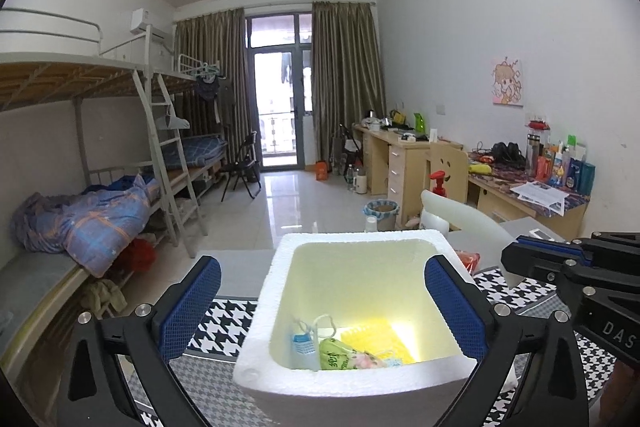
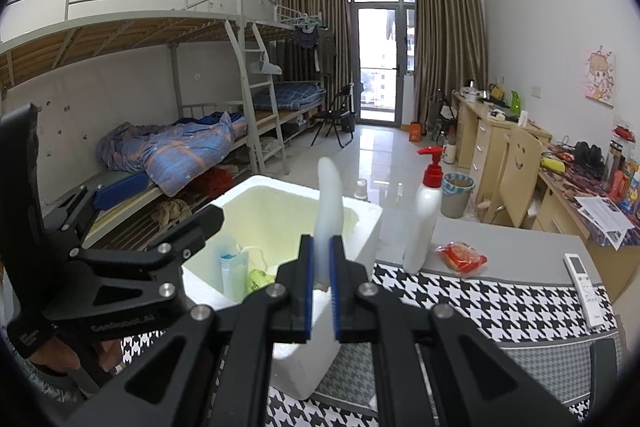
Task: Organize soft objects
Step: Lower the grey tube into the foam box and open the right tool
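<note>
Left gripper (image 1: 322, 303) spread wide, empty, over foam box (image 1: 256, 311). Translucent lid (image 2: 329, 203) clamped upright in right gripper (image 2: 320, 291), above box's right rim.

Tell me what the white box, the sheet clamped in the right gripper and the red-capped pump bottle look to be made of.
White box: expanded foam, probably polystyrene; matte, grainy, thick rounded walls.
Sheet in the right gripper: translucent milky material, likely soft plastic or silicone; it curves over at the top.
Pump bottle: smooth white plastic with a glossy red pump, by its look.
</note>
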Demonstrator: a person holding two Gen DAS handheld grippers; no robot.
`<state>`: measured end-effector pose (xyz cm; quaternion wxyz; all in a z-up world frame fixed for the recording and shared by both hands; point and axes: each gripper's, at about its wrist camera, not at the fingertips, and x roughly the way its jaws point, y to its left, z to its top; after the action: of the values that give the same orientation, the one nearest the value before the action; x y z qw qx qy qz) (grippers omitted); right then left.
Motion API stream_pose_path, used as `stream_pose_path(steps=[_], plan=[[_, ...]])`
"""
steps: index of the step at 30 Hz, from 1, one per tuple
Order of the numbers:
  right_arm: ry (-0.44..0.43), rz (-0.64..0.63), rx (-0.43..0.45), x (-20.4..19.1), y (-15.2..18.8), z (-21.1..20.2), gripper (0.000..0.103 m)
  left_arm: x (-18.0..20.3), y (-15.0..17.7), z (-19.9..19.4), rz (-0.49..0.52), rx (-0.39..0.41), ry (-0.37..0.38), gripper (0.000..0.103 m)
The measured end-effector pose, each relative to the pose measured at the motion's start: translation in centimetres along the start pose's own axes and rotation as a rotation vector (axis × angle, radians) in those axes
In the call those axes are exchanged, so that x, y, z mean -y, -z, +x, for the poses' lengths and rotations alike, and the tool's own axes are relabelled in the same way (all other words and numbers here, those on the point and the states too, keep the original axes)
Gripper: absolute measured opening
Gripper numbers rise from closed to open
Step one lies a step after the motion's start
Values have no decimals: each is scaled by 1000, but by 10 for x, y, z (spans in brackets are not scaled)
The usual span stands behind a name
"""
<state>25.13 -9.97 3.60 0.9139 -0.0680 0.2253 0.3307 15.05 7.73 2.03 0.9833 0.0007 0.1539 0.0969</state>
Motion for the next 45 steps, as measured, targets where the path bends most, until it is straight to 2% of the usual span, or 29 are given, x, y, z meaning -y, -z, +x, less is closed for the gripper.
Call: stream_pose_path(steps=[16,31,43,45], plan=[[-25,-19,-17,-21,-6,10,10,-19,4,-14,-25,15,-45,102],[-41,-19,-53,-31,-12,29,10,-32,16,-25,-27,12,-46,102],[-22,-12,-58,-33,-16,38,10,-40,18,-32,-32,4,-70,102],[-35,-8,-59,-33,-15,38,15,-41,18,-34,-33,1,-77,102]])
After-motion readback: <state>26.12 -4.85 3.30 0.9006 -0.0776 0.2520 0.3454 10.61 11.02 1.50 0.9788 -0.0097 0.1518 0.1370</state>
